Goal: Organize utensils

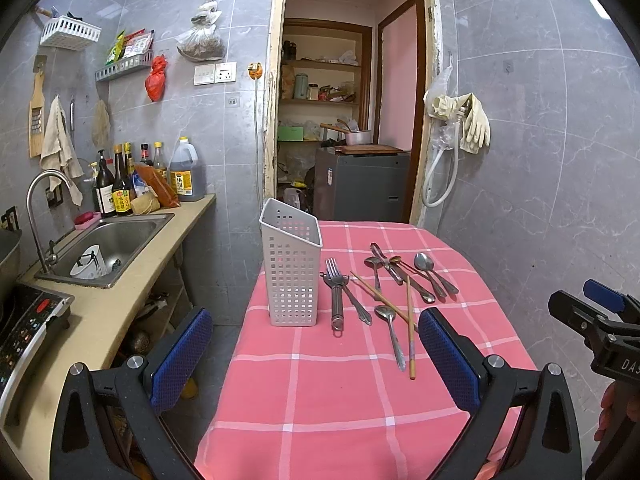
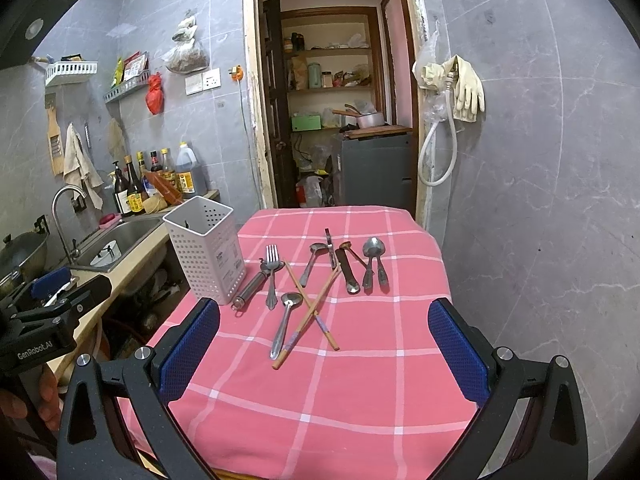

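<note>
A white perforated utensil holder [image 1: 291, 272] [image 2: 205, 249] stands upright at the table's left edge. To its right, utensils lie loose on the pink checked tablecloth [image 1: 332, 384] [image 2: 360, 380]: a fork [image 1: 340, 280] [image 2: 272, 272], a metal-handled peeler [image 1: 337, 304] [image 2: 251, 283], several spoons [image 1: 390, 330] [image 2: 286, 320], crossed wooden chopsticks [image 1: 410, 332] [image 2: 310, 312] and tongs [image 1: 386, 266]. My left gripper [image 1: 316, 356] is open and empty above the table's near part. My right gripper [image 2: 324, 356] is open and empty, short of the chopsticks.
A counter with a steel sink [image 1: 108, 248] [image 2: 120, 240], tap [image 1: 40, 216], bottles [image 1: 120, 188] and a cooktop [image 1: 24, 332] runs along the left. A doorway [image 1: 348, 120] to a pantry lies behind the table. A grey tiled wall [image 1: 540, 160] is on the right.
</note>
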Tool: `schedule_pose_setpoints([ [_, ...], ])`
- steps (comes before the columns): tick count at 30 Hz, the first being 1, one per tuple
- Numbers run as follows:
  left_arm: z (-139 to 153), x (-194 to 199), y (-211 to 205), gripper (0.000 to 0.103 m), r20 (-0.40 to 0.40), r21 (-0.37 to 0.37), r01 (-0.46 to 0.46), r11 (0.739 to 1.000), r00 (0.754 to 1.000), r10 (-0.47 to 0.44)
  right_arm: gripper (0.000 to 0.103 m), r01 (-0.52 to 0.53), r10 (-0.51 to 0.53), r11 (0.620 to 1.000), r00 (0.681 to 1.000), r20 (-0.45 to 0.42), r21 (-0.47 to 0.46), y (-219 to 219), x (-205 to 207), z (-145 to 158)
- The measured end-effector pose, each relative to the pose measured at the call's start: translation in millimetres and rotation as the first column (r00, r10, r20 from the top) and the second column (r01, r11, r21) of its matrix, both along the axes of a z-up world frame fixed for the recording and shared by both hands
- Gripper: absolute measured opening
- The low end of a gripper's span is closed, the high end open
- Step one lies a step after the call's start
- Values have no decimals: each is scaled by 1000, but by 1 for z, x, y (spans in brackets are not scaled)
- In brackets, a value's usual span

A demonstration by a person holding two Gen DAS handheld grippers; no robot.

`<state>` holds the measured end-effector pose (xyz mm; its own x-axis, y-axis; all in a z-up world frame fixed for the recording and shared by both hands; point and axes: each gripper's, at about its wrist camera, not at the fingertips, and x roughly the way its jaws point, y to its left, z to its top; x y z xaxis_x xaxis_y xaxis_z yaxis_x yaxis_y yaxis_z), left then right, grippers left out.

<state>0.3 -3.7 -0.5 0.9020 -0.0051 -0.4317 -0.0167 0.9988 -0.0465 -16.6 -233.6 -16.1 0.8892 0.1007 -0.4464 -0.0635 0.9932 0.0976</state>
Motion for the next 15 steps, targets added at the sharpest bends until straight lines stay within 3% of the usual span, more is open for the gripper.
schedule_pose_setpoints([
  [15, 0, 0, 4, 103, -1, 0, 0, 1000, 1000, 0, 102, 0, 0, 1000, 1000, 0, -1, 1, 1, 1],
])
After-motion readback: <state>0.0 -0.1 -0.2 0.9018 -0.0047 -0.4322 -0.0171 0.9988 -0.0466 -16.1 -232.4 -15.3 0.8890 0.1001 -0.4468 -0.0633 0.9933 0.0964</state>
